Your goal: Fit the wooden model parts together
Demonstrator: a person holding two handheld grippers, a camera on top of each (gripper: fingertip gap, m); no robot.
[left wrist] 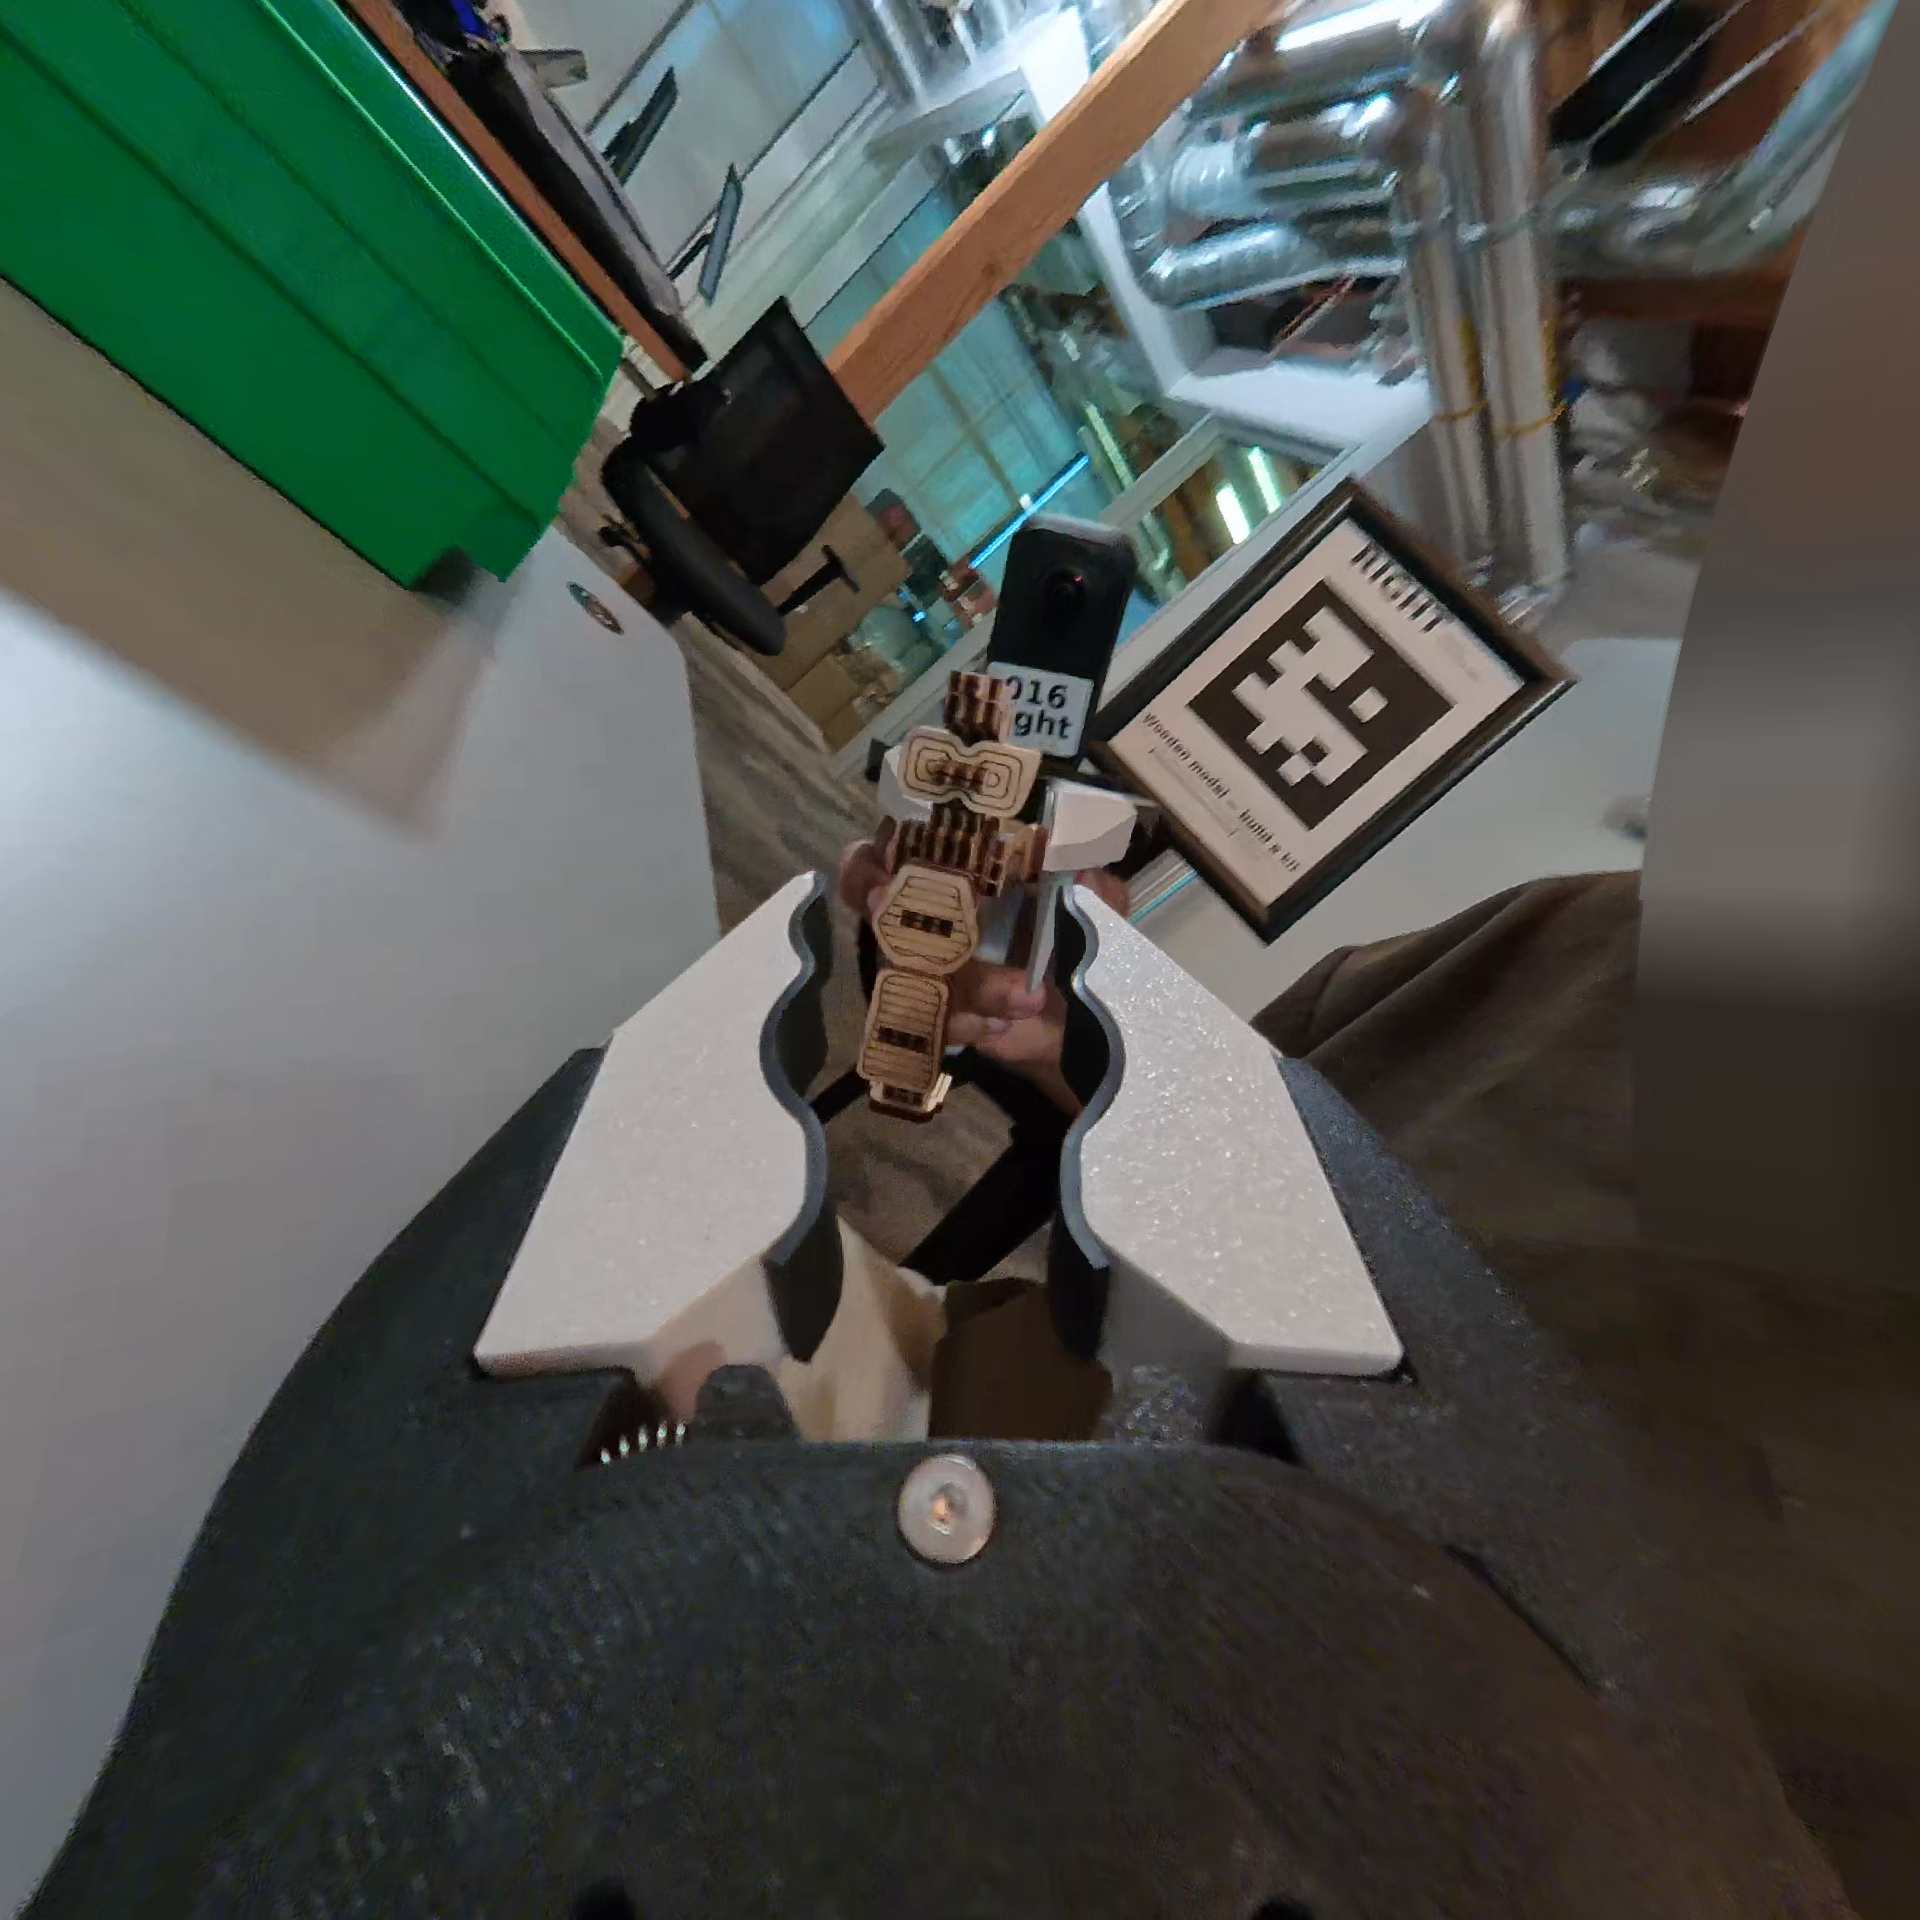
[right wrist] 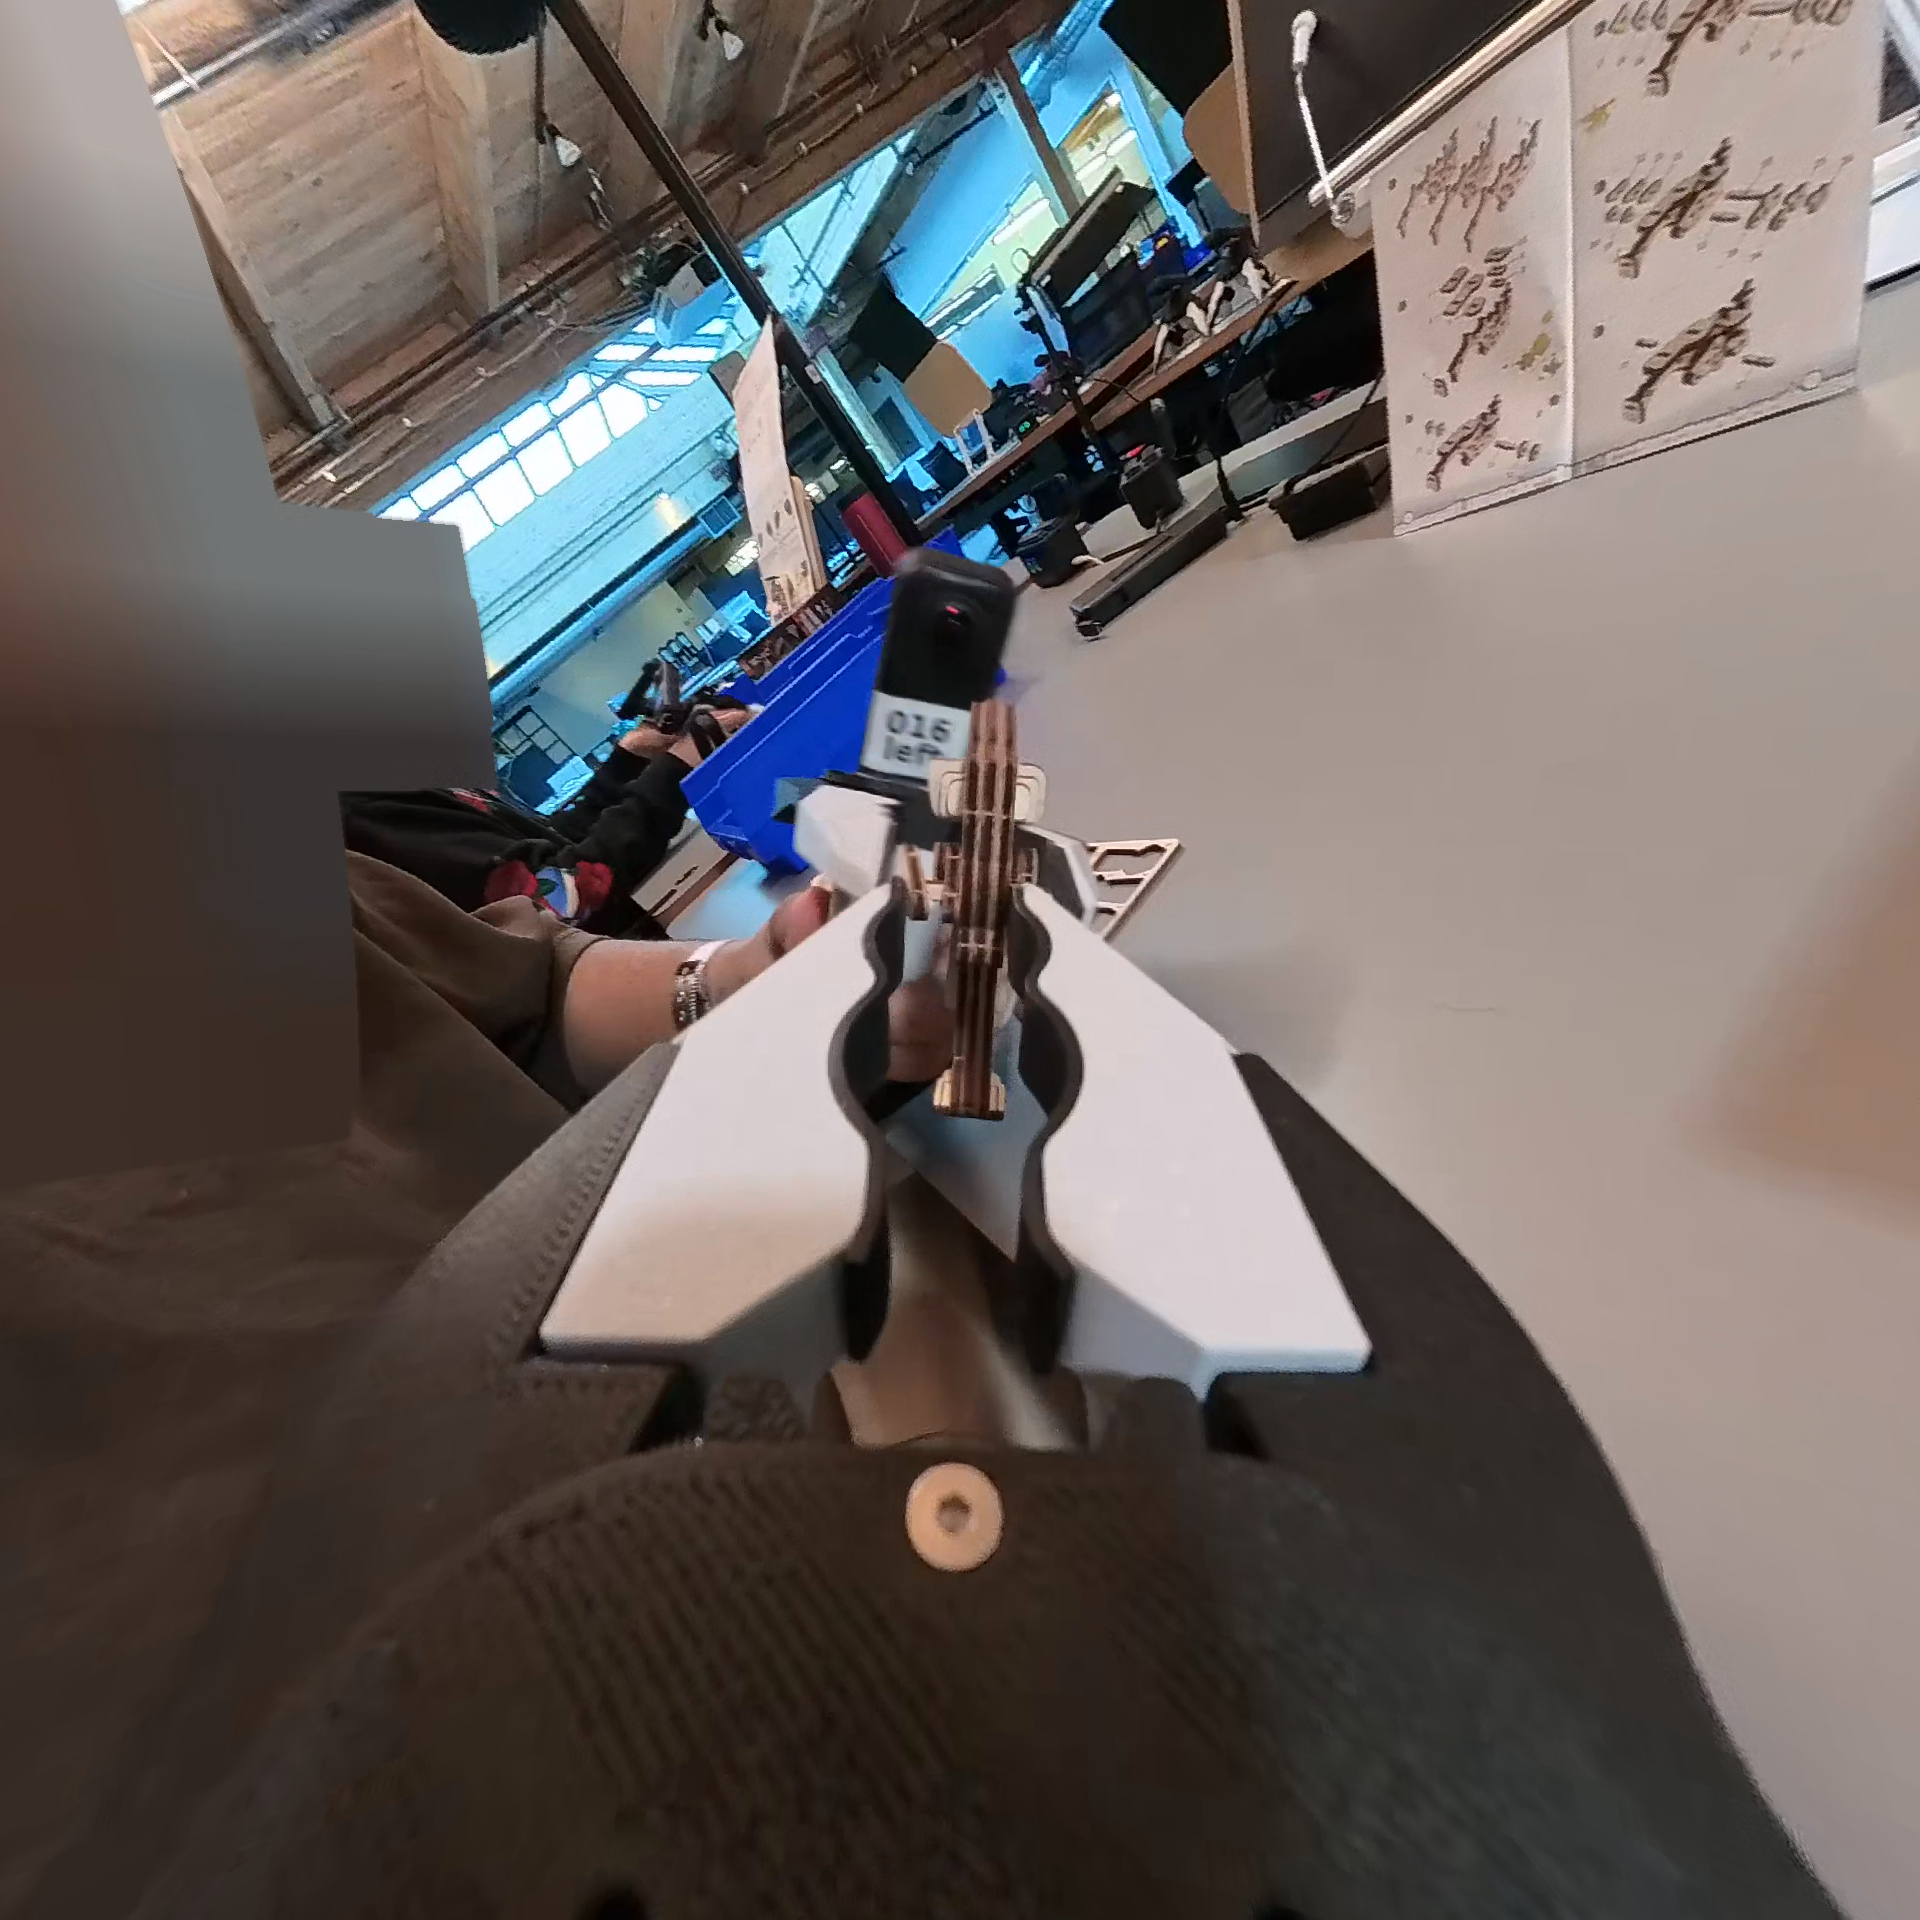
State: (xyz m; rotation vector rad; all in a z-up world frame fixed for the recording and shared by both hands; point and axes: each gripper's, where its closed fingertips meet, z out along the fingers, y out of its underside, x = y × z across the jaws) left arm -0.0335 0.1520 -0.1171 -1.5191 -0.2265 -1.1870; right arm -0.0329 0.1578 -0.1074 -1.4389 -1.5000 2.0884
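A small wooden model (left wrist: 935, 914), a layered plywood figure with engraved plates, hangs in the air between the two grippers. In the right wrist view the wooden model (right wrist: 977, 935) shows edge-on between my right gripper's (right wrist: 961, 914) white fingertips, which are closed in on it. My right gripper also shows in the left wrist view (left wrist: 987, 821), pinching the model's upper part. My left gripper (left wrist: 945, 904) is open wide. The model's lower end sits inside the gap without touching either finger. The left gripper appears beyond the model in the right wrist view (right wrist: 945, 842).
A green bin (left wrist: 260, 260) and a framed marker sign (left wrist: 1320, 717) stand on the grey table (right wrist: 1455, 935). A blue bin (right wrist: 790, 758), a cut-out plywood sheet (right wrist: 1132, 873) and printed instruction sheets (right wrist: 1621, 260) lie beyond. A person's arm (right wrist: 623, 997) is at left. Both grippers' tips are close together, under 4 cm apart.
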